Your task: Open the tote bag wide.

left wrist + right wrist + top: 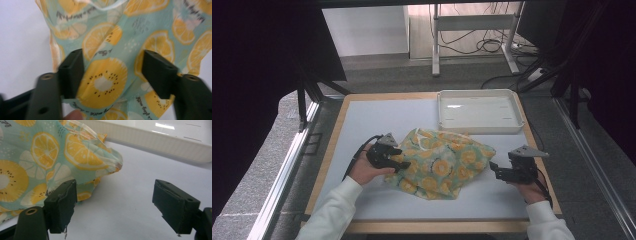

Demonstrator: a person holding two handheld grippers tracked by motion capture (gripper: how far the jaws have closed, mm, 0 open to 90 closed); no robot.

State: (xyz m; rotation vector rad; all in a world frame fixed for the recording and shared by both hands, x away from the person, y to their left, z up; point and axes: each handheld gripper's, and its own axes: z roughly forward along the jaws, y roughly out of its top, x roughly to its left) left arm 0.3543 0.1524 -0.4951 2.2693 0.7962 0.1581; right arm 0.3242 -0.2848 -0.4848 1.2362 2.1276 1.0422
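A crumpled cloth [441, 162] printed with lemon and kiwi slices on pale green lies in a loose heap near the middle of the white table top [372, 125], a little toward the person's side, its surface folded and puckered rather than flat. The left gripper [401, 164] lies over the cloth's left edge; in the left gripper view its two black jaws stand apart with the fabric [110, 75] spread between them, a kiwi print filling the gap, and they are not yet pinched onto it, so that gripper is released with the cloth between its pads. The right gripper [493, 168] sits just off the cloth's right edge, low over the table; in the right gripper view its jaws are spread wide, one close beside the bunched corner of the cloth [60, 152], the other over bare table, holding nothing. Beyond the cloth, at the far right of the table, a shallow white tray [516, 114] stands with its near rim close to the fabric's far edge. A white sleeve [334, 210] covers each forearm coming in from the near side.
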